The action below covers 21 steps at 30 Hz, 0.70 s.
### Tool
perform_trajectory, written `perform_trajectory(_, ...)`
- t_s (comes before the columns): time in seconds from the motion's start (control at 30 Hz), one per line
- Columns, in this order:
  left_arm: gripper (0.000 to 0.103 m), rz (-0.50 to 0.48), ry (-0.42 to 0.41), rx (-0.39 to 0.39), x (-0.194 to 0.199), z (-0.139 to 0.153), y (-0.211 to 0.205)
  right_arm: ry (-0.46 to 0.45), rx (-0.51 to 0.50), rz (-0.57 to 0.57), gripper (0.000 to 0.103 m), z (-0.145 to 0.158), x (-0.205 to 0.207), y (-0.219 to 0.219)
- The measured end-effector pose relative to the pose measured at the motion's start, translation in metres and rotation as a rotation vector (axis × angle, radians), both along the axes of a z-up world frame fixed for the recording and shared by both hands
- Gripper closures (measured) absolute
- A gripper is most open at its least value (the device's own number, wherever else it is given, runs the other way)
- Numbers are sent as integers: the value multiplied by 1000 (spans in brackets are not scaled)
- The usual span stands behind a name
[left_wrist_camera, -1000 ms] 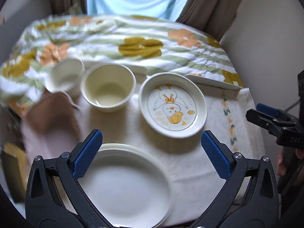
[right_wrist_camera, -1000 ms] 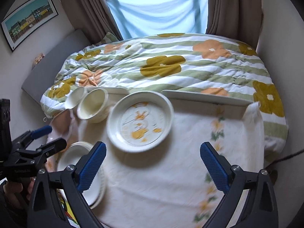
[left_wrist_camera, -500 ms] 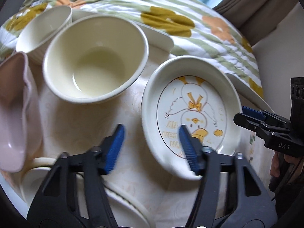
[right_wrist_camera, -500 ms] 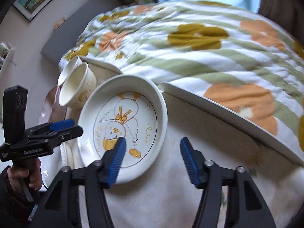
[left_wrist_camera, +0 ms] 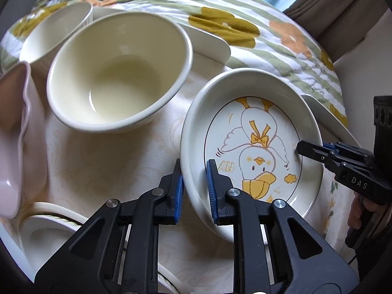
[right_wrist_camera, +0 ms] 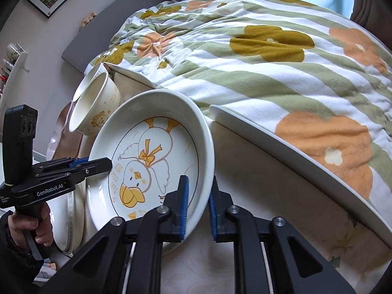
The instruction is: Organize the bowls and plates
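Observation:
A deep white plate with a yellow duck drawing (left_wrist_camera: 254,152) (right_wrist_camera: 152,166) lies on the cream tablecloth. My left gripper (left_wrist_camera: 195,191) straddles the plate's left rim; its jaws are closing, blue pads against the rim on both sides. From the right wrist view it shows as a black tool (right_wrist_camera: 103,165) on the plate's far edge. My right gripper (right_wrist_camera: 198,203) has clamped down on the opposite rim, one pad inside and one outside; the left wrist view has it (left_wrist_camera: 308,150) at the plate's right edge.
A large cream bowl (left_wrist_camera: 117,73) (right_wrist_camera: 98,107) stands left of the plate, a smaller white bowl (left_wrist_camera: 54,31) behind it. A pink dish (left_wrist_camera: 12,147) and stacked white plates (left_wrist_camera: 49,225) fill the left side. A flowered quilt (right_wrist_camera: 269,56) lies beyond the table's raised white rim (right_wrist_camera: 294,152).
Both grippers dropped from above the table to the duck plate and went from wide open to closed on its opposite rims.

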<state>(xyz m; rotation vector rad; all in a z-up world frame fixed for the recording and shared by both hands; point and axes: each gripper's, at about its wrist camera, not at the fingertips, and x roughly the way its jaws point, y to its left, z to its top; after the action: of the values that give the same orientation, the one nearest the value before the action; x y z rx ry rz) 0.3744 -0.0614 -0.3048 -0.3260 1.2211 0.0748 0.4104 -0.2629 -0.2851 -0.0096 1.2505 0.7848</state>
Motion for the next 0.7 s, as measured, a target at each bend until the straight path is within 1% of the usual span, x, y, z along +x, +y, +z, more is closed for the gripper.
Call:
perform_trajectory(0.07, 87, -11, -9, 12, 0, 5, -3, -8, -1, -1, 89, 1, 0, 0)
perform_trajectory(0.17, 87, -20, -22, 11, -1, 13, -5, -5, 15, -7, 89, 4, -1, -4)
perform_trajectory(0.37, 87, -40, -63, 16, -6, 39, -8, -28, 28, -33, 89, 23, -9, -11)
perform_trajectory(0.57, 87, -65, -114, 30, -24, 76, -7, -61, 41, -50, 89, 54, -25, -16)
perform_trajectory(0.7, 87, -77, -152, 25, -43, 101, -3, -95, 49, -68, 89, 81, -45, -14)
